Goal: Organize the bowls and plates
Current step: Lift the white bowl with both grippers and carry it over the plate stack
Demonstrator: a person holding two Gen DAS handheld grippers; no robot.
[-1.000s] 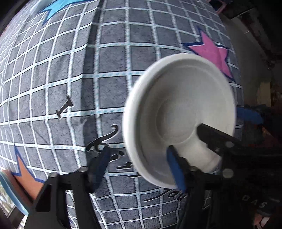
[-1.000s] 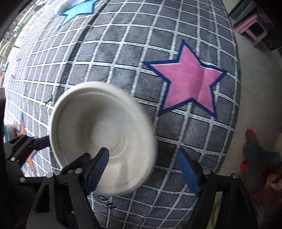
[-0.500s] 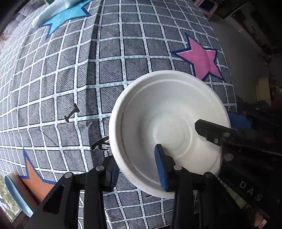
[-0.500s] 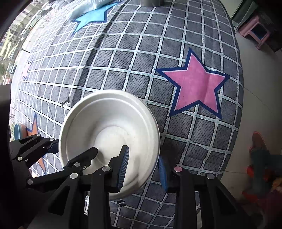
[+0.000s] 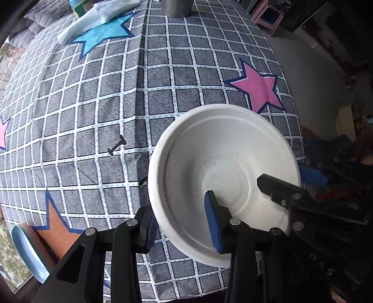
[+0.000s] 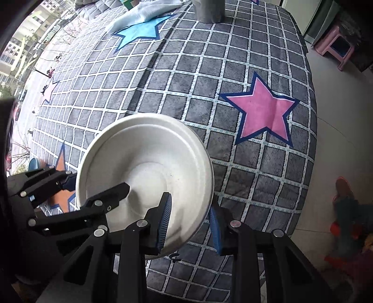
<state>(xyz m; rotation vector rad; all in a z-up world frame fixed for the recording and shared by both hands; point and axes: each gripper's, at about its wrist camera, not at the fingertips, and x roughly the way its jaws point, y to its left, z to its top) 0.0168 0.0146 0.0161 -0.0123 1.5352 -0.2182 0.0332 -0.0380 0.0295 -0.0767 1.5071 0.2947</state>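
Judging by the pictures, the task is at an early step: the bowl (image 5: 223, 177) is held up above the cloth (image 5: 116, 93) by both grippers, not yet put down. The left gripper (image 5: 181, 223) is closed on its near rim; the right gripper (image 6: 188, 221) is closed on the opposite rim. A blue plate (image 5: 25, 247) waits at the cloth edge. A towel (image 5: 98, 16) and a grey cup (image 5: 178, 8) lie far off; nothing is in the way.
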